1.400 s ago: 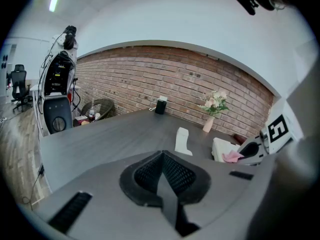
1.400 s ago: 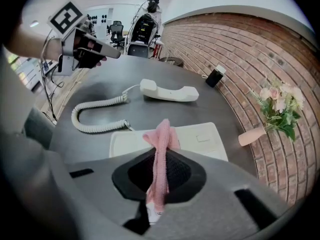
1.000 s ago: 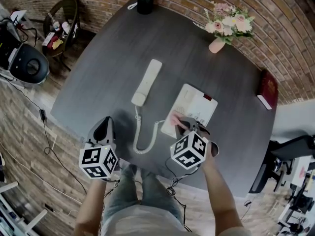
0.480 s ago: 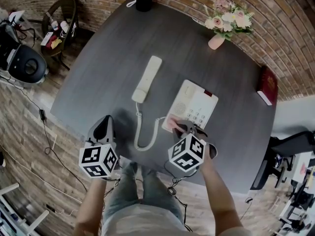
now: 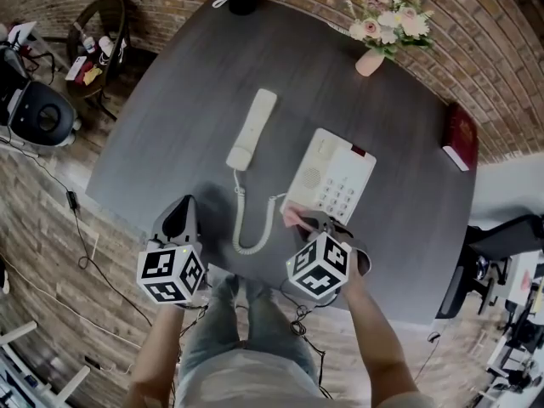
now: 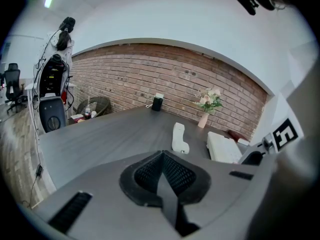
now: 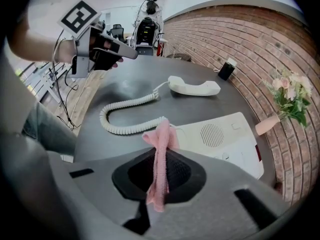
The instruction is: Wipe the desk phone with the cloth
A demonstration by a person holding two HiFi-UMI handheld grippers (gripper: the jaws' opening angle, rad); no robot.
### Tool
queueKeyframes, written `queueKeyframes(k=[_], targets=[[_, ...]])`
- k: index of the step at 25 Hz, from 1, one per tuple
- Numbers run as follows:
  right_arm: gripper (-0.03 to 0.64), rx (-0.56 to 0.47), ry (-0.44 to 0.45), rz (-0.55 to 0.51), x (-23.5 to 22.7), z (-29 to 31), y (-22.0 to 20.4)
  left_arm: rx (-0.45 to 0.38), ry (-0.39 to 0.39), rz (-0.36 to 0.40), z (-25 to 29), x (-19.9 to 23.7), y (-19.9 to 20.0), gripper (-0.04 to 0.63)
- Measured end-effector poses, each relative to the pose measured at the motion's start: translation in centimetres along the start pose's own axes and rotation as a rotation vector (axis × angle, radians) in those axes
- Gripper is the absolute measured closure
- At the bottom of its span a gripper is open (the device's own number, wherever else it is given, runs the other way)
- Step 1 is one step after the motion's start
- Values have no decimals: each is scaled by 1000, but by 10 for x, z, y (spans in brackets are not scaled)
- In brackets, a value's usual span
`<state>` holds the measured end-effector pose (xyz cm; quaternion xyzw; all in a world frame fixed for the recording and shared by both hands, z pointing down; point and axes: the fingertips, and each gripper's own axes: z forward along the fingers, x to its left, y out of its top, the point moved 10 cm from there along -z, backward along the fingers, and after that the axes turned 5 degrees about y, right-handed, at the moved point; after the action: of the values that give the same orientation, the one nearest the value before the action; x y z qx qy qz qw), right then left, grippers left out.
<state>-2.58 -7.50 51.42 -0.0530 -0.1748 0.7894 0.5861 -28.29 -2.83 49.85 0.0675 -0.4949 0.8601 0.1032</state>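
Holding the pink cloth tight, the right gripper has its jaws shut on it, and a bunch of cloth sticks out past the tips. That bunch is right at the corner of the desk phone closest to the person, the corner where the curly cord goes in. I cannot tell if the cloth is touching the phone or is just beside it.

The phone is a white box lying flat on the dark worktop. From the right jaws, nearly all of the phone lies ahead and a little to the right. Its long way runs from the person's side toward the side where the vase of flowers stands. So I think a wipe should push forward along that long way, over the round speaker holes and the buttons.

The handset is off the phone. It lies to the phone's left, with a gap between them, and the cord joins the two.

The left gripper is well apart from the phone, on the far side of the cord. Its jaws are pressed together with nothing in them.

The right gripper is much nearer to the phone, and it has the cloth, so I think the wiping is its job. The cord by that corner could snag the cloth.
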Motion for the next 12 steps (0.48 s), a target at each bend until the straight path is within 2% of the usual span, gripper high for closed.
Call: queueKeyframes(k=[12], targets=[[597,-15,28,43,16,-4,-4,-1,-44,29,-1,-6,5,597]])
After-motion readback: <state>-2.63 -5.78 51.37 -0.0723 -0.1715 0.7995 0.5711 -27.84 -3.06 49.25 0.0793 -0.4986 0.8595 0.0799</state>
